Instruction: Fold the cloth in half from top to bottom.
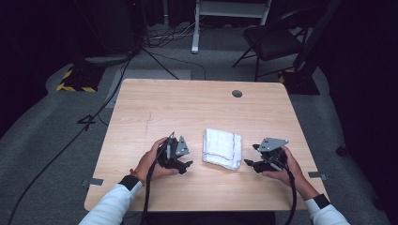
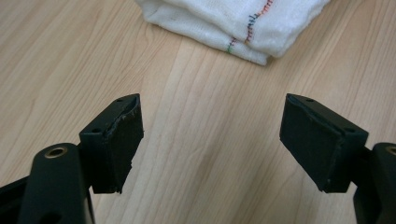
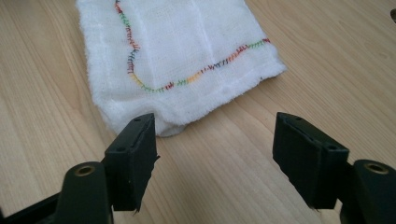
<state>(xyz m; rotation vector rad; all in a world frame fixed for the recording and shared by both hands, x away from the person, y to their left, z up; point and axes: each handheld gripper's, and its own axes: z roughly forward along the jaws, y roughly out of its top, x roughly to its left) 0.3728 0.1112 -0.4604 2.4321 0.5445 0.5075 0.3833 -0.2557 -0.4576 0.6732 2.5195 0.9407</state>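
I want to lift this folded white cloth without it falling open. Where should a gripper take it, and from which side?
Probably the near corner of the folded cloth, taken by the right gripper from the cloth's right side. That corner lies just ahead of its open jaws, and the stacked layers there make a thick edge, so one pinch could catch them all. The cloth lies flat, so come in low along the table.

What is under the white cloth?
The folded white cloth lies flat on the wooden table. Bare wood shows all around it; anything beneath its layers is covered.
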